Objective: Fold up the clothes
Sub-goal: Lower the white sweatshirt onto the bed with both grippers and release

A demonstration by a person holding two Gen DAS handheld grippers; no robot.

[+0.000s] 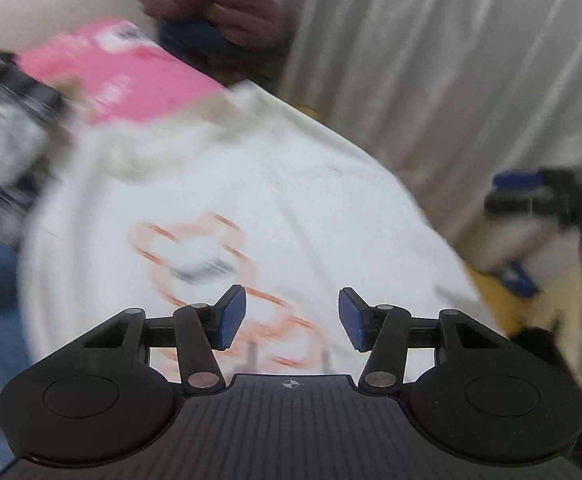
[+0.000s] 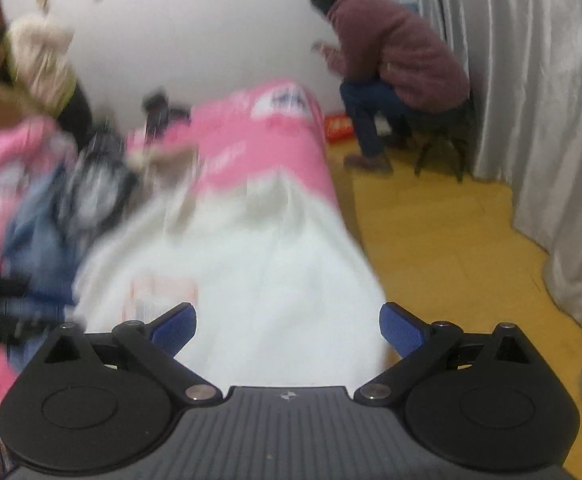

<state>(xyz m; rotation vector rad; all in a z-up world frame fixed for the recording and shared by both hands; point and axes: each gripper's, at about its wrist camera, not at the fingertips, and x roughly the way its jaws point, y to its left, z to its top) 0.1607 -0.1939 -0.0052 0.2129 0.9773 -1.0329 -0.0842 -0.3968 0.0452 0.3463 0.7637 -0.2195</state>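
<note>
Item: white printed garment (image 1: 231, 200), lying spread ahead of and beneath both pairs of fingers, left gripper (image 1: 292, 318) and right gripper (image 2: 287, 330) hovering wide open, gripping nothing, seemingly lining up over cloth.

white garment (image 1: 275, 216): soft matt cloth, creased, orange print | pink sheet (image 2: 259, 140): matt cloth | curtain (image 2: 531, 100): silvery cloth, satin sheen | floor (image 2: 443, 248): smooth yellow wood look, slight gloss | left gripper (image 1: 293, 318), right gripper (image 2: 287, 330): matt black plastic, textured blue pads, shiny metal pivot pins
</note>
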